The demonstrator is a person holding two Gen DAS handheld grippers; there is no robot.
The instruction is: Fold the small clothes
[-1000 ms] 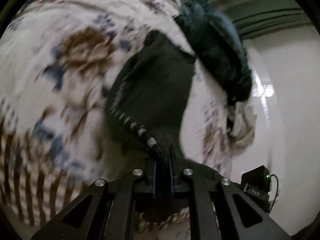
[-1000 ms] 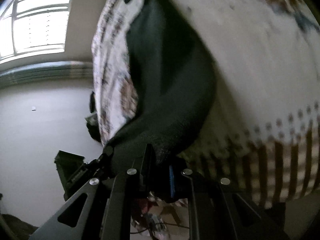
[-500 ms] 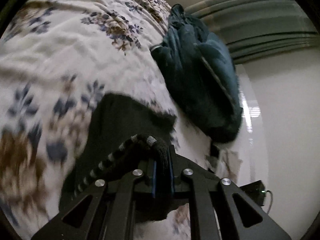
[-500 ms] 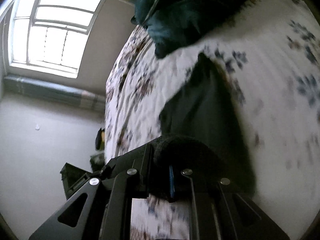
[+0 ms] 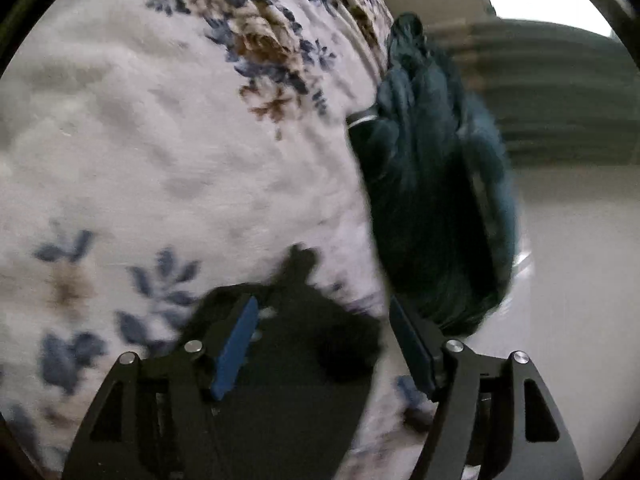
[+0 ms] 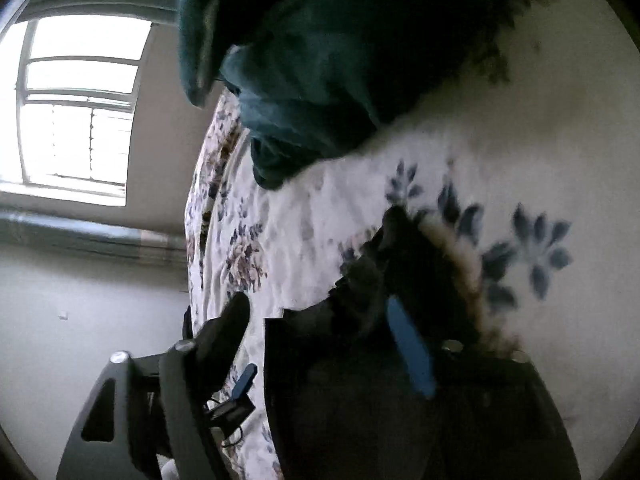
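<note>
Dark fabric, a small black garment (image 5: 296,364), lies on the floral bedspread (image 5: 168,152) and we see it at about 6 o'clock in both wrist views, low in the frame and close to our tools. We hold the left gripper (image 5: 322,338) just over it, and its jaws are opening: the blue pad at 7 o'clock and the black finger at 5 o'clock stand apart, with the black cloth between them, but the pads do not press on it. We hold the right gripper (image 6: 320,338) in the same way; its jaws are opening too, one black finger at 7 o'clock over the white sheet and one blue pad at 5 o'clock over the garment (image 6: 400,360), which lies partly between them and is not pinched. The edge of the garment is bunched and a little raised near the middle of the right view. A heap of dark teal clothes (image 5: 436,184) rests on the bedspread (image 6: 500,152) beyond the garment, at about 2 o'clock in the left view and at 12 o'clock in the right view (image 6: 320,52); near the garment, but not touching it. A bright window (image 6: 76,112) shows at 9 o'clock in the right view. Both pictures are somewhat blurred.
</note>
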